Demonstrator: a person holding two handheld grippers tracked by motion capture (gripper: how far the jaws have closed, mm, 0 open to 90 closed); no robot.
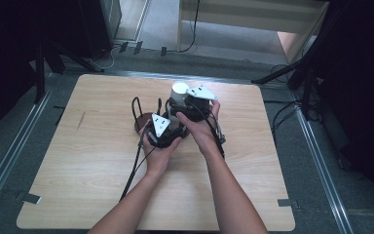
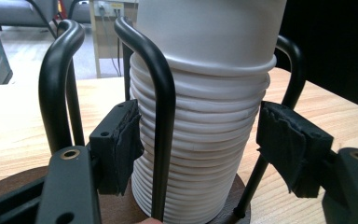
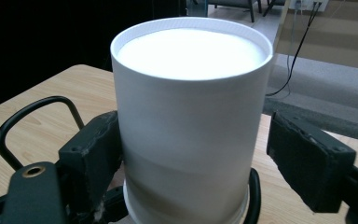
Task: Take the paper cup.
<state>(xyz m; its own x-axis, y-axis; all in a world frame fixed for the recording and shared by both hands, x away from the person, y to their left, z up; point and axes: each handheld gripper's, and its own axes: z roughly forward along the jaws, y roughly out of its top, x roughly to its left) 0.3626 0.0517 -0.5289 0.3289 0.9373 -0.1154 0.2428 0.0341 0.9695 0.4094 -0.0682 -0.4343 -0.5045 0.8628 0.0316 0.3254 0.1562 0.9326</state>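
A stack of white paper cups (image 1: 179, 90) stands upside down inside a black wire holder (image 1: 136, 105) on a round brown base (image 1: 143, 123) at the table's middle. My left gripper (image 1: 169, 118) sits low at the stack. In the left gripper view its jaws straddle the ribbed rims (image 2: 205, 140) and one wire rod (image 2: 163, 116). The left pad (image 2: 121, 144) touches the rims and the right pad (image 2: 284, 144) stands just off them. My right gripper (image 1: 182, 100) is higher, open around the top cup (image 3: 191, 93), with a gap at its right pad (image 3: 307, 158).
The light wooden table (image 1: 87, 161) has bare room on every side of the holder. The person's forearms come in from the bottom edge. Cables trail from both grippers toward the near edge. Dark stands and floor cables lie beyond the table's far edge.
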